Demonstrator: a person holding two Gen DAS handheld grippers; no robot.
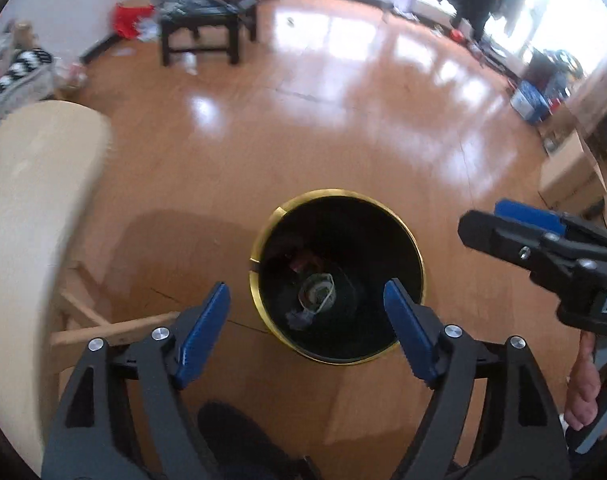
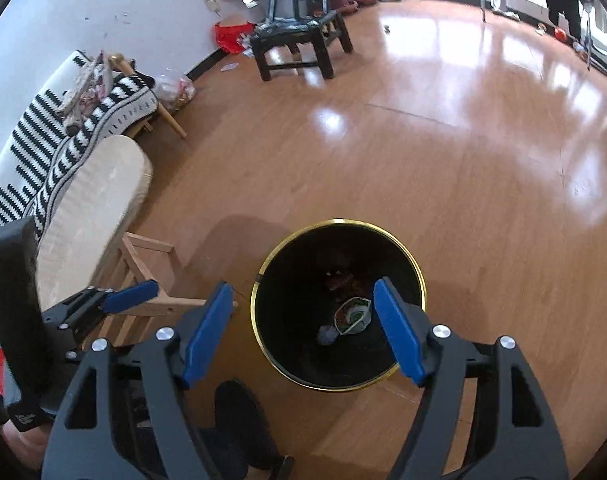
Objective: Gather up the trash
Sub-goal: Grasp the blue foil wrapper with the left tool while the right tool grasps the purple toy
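Risk, largest first: the floor (image 2: 423, 152) around me is glossy wood with loose litter only far off by the dark chair (image 2: 299, 46), so reaching it means leaving the bin (image 2: 259, 320); a careless swing could clip its gold rim and tip it. Smaller risk: the wooden frame (image 2: 143, 256) under the cushion (image 2: 99, 200) stands just beside the bin. The trash, a crumpled wrapper (image 2: 353, 316) and a grey wad (image 2: 327, 334), lies inside. My left gripper (image 1: 307, 320) and right gripper (image 2: 301, 330) both hover above the opening, tilted down, jaws spread wide, holding nothing
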